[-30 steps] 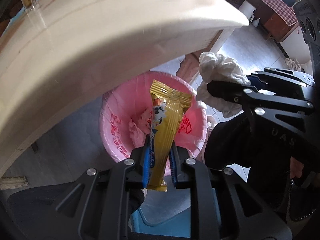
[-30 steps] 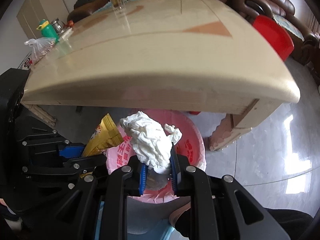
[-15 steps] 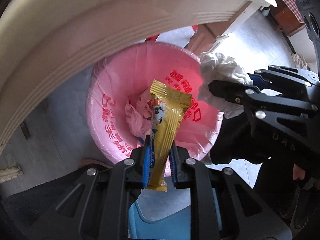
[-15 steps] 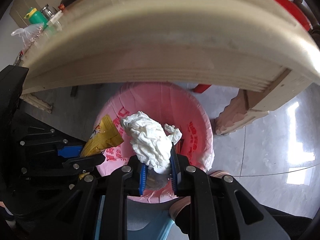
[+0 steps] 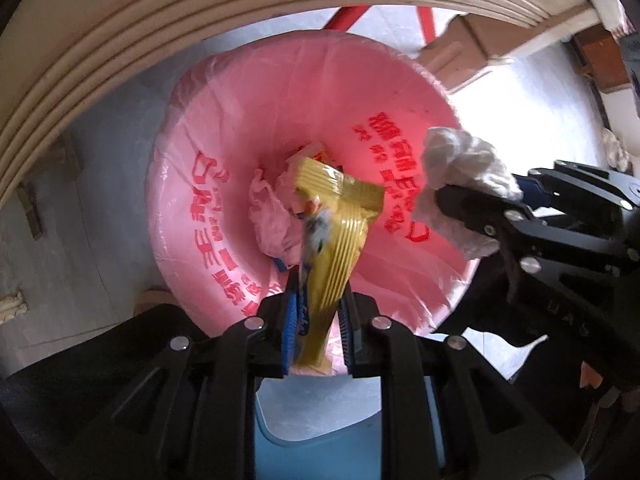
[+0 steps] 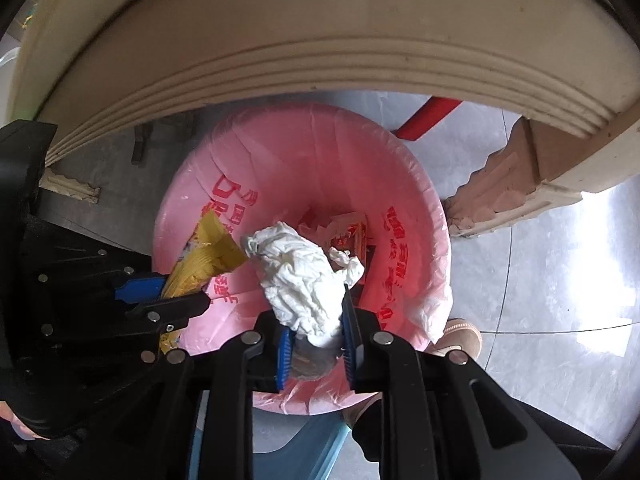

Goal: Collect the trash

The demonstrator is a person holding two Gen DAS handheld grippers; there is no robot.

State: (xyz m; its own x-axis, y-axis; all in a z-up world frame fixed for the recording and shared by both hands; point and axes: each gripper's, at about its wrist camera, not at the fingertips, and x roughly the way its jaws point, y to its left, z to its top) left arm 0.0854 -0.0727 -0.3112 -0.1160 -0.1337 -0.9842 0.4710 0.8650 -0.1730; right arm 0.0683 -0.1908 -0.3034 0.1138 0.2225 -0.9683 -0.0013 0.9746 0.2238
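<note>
The left hand-held gripper (image 5: 316,312) grips 1 yellow snack wrapper (image 5: 336,236) over the left side of the pink-lined trash bin (image 6: 404,168). The right hand-held gripper (image 6: 314,334) grips 1 crumpled white tissue (image 6: 300,276) above the bin's middle. Other trash (image 6: 344,230) lies at the bottom. Judged remaining: release of both items.

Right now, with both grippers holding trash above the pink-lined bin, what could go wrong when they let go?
1. The crumpled white tissue in the right gripper bulges over the blue finger pads; it may cling to them instead of falling.
2. The long yellow snack wrapper in the left gripper sits near the round pink-lined trash bin's front rim and may tip outside.
3. The grippers are close together and could bump.
</note>
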